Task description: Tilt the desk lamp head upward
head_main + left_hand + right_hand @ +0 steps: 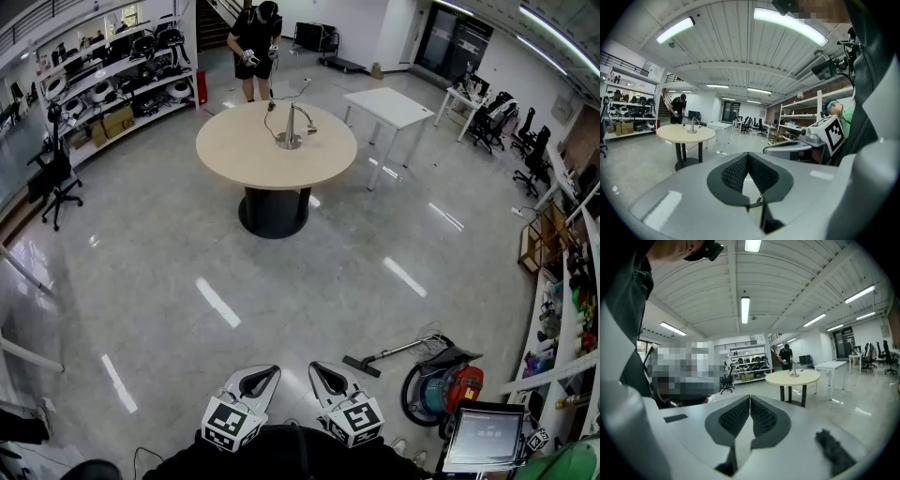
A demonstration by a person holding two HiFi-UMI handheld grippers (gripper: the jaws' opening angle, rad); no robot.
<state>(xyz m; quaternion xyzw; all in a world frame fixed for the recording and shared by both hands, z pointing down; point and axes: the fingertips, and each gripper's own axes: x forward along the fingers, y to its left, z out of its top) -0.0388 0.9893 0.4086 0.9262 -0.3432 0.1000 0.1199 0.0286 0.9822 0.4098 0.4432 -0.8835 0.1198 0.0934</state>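
Observation:
A silver desk lamp (290, 127) stands on a round beige table (244, 150) far across the room, its head drooping to the right. It shows small in the left gripper view as the lamp (693, 125) and in the right gripper view as the lamp (794, 371). My left gripper (270, 372) and right gripper (316, 368) are held close to my body at the bottom of the head view, both shut with nothing between the jaws. The left gripper (748, 155) and right gripper (750, 398) have pads pressed together.
A person in black (256, 42) stands behind the round table. A white rectangular table (398, 108) is to its right. Shelves (112, 80) line the left wall. A red vacuum cleaner (441, 384) and a tablet (483, 438) lie near my right side. An office chair (54, 178) stands at left.

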